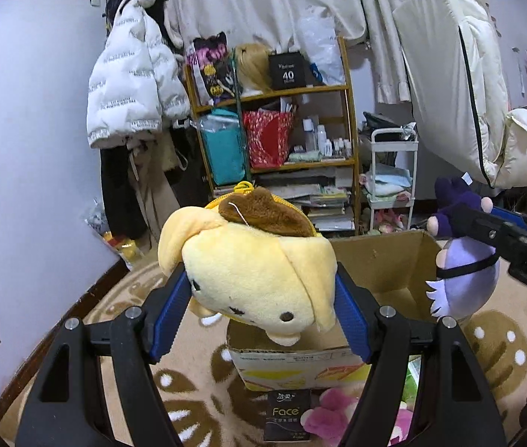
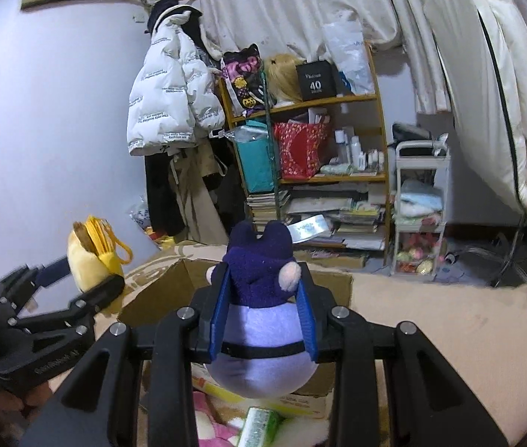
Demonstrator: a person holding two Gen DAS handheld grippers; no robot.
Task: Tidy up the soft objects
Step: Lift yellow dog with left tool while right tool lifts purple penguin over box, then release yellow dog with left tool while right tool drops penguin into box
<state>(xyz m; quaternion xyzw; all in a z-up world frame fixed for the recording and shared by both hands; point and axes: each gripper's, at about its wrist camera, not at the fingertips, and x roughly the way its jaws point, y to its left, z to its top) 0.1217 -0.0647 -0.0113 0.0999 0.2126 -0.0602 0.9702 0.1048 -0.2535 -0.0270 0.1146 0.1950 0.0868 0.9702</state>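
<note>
My left gripper is shut on a yellow plush dog pouch with a brown cap, held above the open cardboard box. My right gripper is shut on a purple plush toy with a dark hood, held over the same box. The purple toy and right gripper also show at the right of the left wrist view. The yellow pouch and left gripper show at the left of the right wrist view.
A pink plush, a black tissue pack and a green pack lie on the patterned rug by the box. A wooden shelf, hanging coats and a white cart stand by the far wall.
</note>
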